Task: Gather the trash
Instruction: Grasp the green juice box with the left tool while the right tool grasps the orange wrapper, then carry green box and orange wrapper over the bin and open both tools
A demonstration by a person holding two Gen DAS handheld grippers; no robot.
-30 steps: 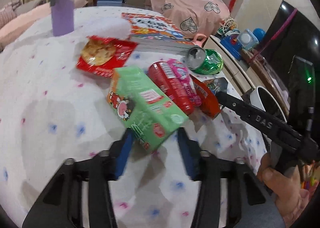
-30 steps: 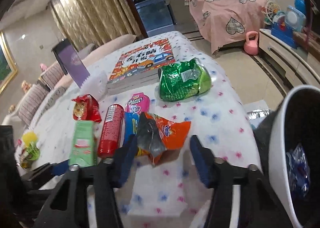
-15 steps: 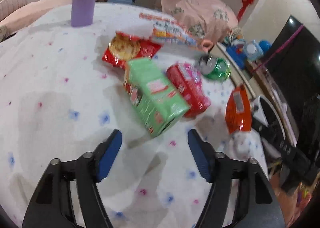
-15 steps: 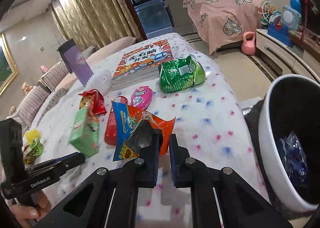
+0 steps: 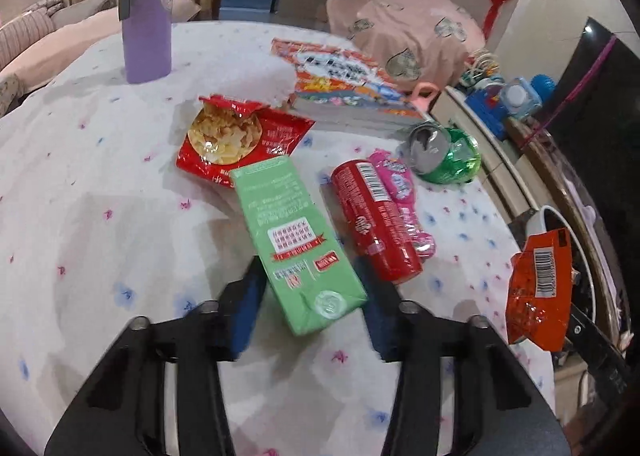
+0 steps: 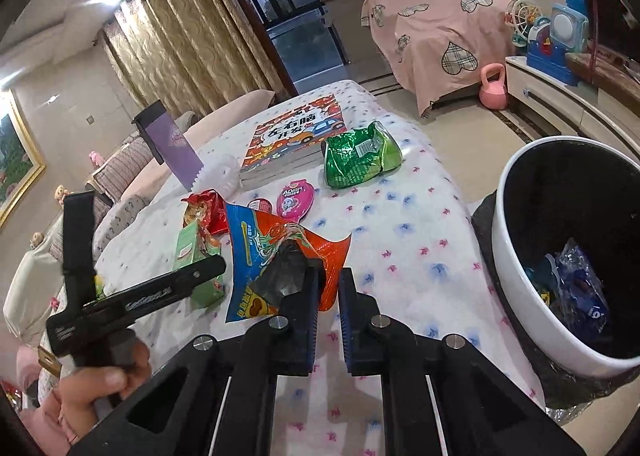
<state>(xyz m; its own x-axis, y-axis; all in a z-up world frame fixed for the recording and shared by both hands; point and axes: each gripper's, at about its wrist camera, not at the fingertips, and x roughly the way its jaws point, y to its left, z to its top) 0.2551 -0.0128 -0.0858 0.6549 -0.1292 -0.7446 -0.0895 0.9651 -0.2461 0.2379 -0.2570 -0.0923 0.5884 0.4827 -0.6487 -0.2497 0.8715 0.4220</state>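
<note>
**Trash pinched in both claws beside the bin**

Orange wrapper (image 6: 272, 248) is held by the right gripper (image 6: 329, 276), whose jaws are closed to a narrow slit on the wrapper's crumpled lower edge. The wrapper is carried clear of the table, its blue and orange print fanned out to the left of the jaws. Just to the right, the white bin (image 6: 532, 320) is seen standing off the table's edge, lined in black, with a blue wrapper (image 6: 576, 288) lying at its bottom.

The left gripper (image 5: 312, 284) is set over the near end of a green carton (image 5: 288, 223). Its jaws have just been closing, and the carton is caught between them, a blue pad laid against each long side. The carton lies flat on the white spotted tablecloth (image 5: 100, 175), its far end pointed away and slightly left. The left gripper's handle is gripped by a hand (image 6: 100, 388), seen at the near left in the right wrist view.

To the right of the carton a red tube (image 5: 372, 223) is laid alongside, with a pink packet (image 5: 396, 183) touching its right side. Farther right a crumpled green bag (image 5: 448, 155) is found near the table's edge. Just beyond the carton's far end a red chip bag (image 5: 236, 135) is spread open. A stack of picture books (image 5: 344, 83) is placed behind these, and a purple bottle (image 5: 148, 15) is stood upright at the far left.
</note>
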